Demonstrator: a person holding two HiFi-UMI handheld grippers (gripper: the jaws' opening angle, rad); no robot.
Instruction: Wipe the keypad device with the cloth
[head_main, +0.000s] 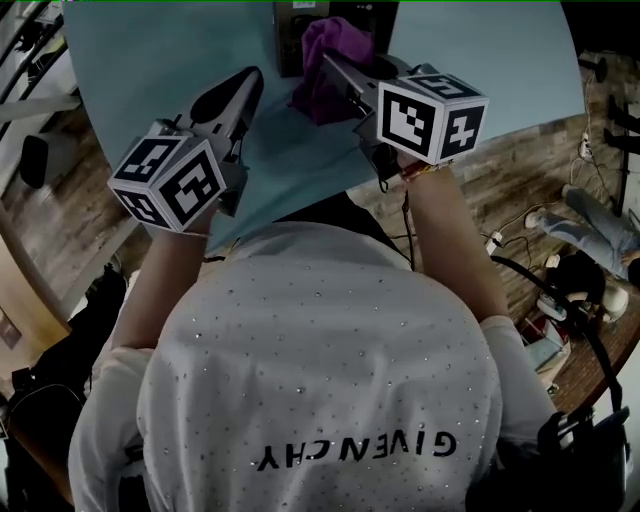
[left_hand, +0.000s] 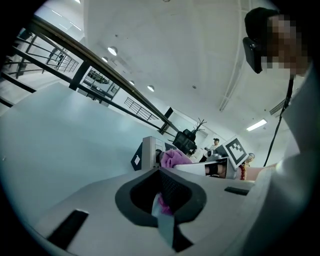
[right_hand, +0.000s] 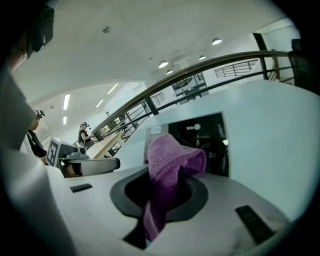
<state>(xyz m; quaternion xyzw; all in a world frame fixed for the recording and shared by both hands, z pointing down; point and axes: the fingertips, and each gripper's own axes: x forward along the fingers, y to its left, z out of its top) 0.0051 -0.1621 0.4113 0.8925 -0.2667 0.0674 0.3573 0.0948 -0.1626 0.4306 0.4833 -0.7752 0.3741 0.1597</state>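
The keypad device (head_main: 292, 40) stands at the far middle of the light blue table (head_main: 150, 50); its dark front shows in the right gripper view (right_hand: 205, 137). A purple cloth (head_main: 322, 85) is bunched right in front of it. My right gripper (head_main: 338, 72) is shut on the cloth (right_hand: 167, 155), which drapes over the jaws and hangs down between them, close to the device's face. My left gripper (head_main: 244, 88) lies to the left of the cloth, apart from it, its jaws shut with nothing held (left_hand: 162, 175). From there the device (left_hand: 146, 152) and cloth (left_hand: 172, 158) appear ahead.
The table's near edge runs just before the person's white shirt (head_main: 330, 380). On the wooden floor to the right lie cables, a power strip (head_main: 495, 240) and another person's legs (head_main: 590, 215). Railings and people show far off in both gripper views.
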